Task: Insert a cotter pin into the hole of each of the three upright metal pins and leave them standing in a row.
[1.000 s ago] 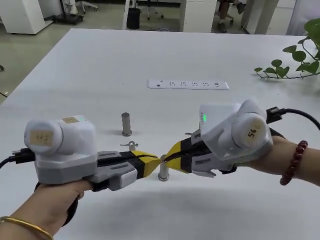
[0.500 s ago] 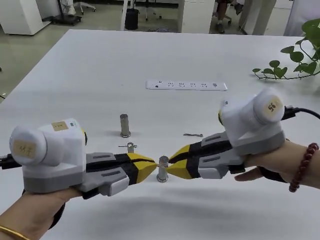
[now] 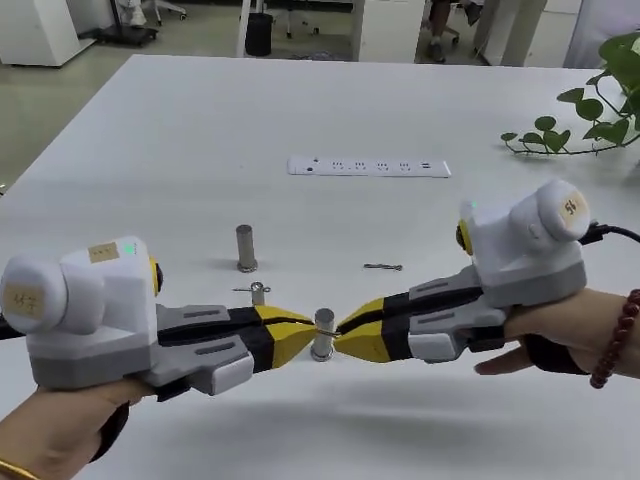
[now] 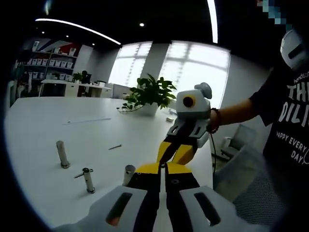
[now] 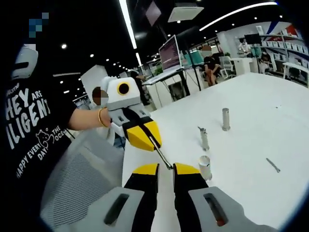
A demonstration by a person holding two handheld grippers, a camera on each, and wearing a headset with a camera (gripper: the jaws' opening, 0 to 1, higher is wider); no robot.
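Three upright metal pins stand on the white table (image 3: 180,140). The far pin (image 3: 246,248) is bare. A cotter pin crosses the top of the middle pin (image 3: 258,292). At the near pin (image 3: 323,340) my two grippers meet tip to tip. A thin cotter pin (image 5: 161,153) spans between them, just above and in front of that pin's top. My left gripper (image 3: 308,330) is shut on one end, and my right gripper (image 3: 340,333) on the other. In the right gripper view the near pin (image 5: 205,166) stands just right of the jaws.
A loose cotter pin (image 3: 383,267) lies on the table right of the pins. A white power strip (image 3: 368,166) lies farther back, and a leafy plant (image 3: 590,110) trails in at the far right. Chairs and furniture stand beyond the table's far edge.
The right gripper's body has swung to the right and levelled out, and the left has drawn back to the left. Both sets of tips stay at the near pin.
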